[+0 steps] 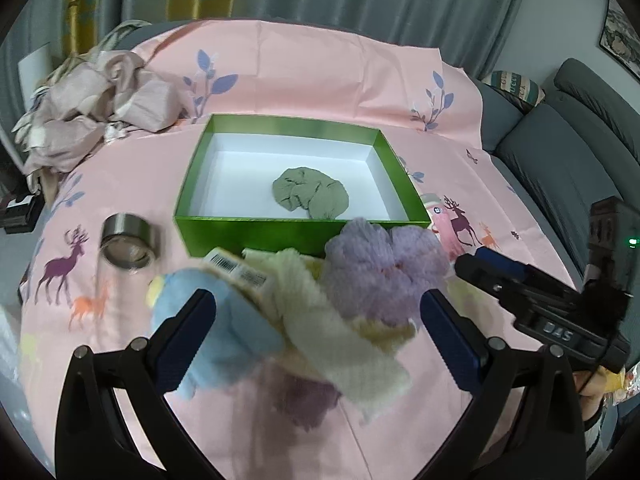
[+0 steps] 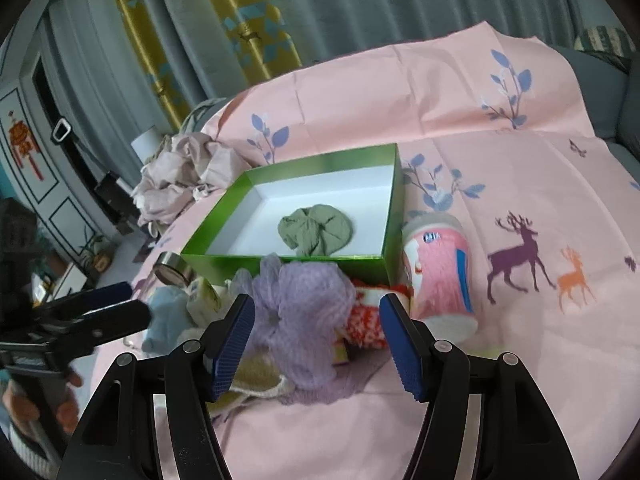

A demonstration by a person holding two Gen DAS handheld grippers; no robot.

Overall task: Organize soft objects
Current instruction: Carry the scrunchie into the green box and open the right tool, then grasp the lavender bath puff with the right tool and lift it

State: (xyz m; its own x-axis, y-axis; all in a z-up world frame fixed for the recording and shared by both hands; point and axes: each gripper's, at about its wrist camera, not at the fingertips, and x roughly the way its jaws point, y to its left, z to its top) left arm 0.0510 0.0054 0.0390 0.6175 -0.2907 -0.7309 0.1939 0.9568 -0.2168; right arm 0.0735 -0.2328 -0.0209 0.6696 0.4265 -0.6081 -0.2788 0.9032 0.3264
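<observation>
Hovering with both claws released: left gripper (image 1: 318, 330) over blue and cream socks (image 1: 312, 304), right gripper (image 2: 316, 340) around purple puff (image 2: 304, 312) (untouched), near green box (image 2: 280, 264).

Pink deer-print cloth (image 1: 320, 64), green box (image 1: 248, 230), metal ring (image 1: 128, 246), soft pile (image 1: 340, 292), cup (image 2: 438, 268)

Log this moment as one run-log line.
box: green scrunchie inside | pile: outside | left tool: open | right tool: open
</observation>
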